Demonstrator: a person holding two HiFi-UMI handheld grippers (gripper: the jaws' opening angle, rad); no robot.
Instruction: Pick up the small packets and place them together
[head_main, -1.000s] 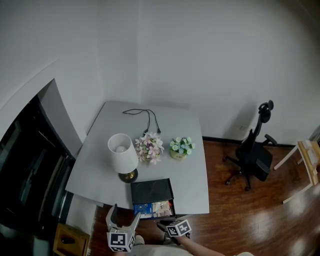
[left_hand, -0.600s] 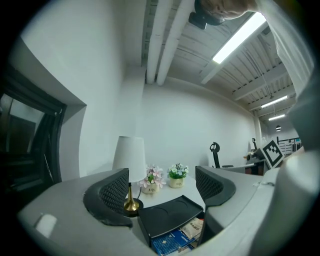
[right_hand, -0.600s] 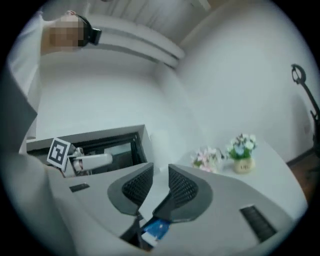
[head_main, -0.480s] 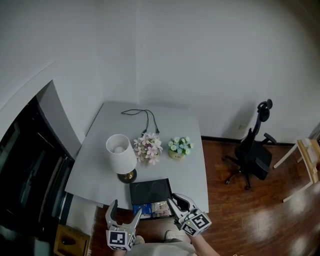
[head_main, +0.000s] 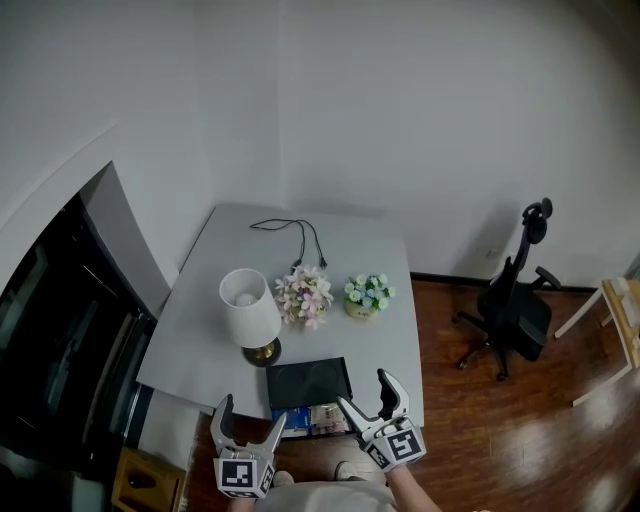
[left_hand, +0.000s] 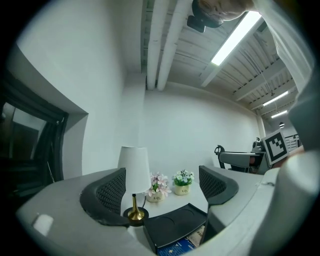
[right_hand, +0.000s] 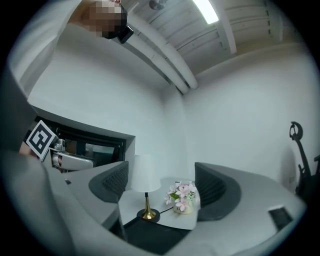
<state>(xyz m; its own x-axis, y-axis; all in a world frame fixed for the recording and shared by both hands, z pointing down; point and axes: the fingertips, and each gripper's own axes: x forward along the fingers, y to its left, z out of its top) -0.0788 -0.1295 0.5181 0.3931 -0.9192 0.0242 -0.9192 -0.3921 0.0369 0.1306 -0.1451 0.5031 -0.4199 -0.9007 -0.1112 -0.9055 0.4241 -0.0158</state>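
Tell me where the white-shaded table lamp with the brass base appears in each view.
Head view: white-shaded table lamp, left of centre, lower half.
Left gripper view: the lamp, low, beside the left-hand jaw.
Right gripper view: the lamp, low, between the jaws.
Shared landmark: pot of pink flowers, just right of the lamp everywhere.

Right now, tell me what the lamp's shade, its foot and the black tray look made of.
Lamp shade: matte white, likely fabric or paper; no shine. Foot: polished brass-coloured metal, bright glints. Black tray: matte black, probably plastic, given moulded round recesses; card possible.
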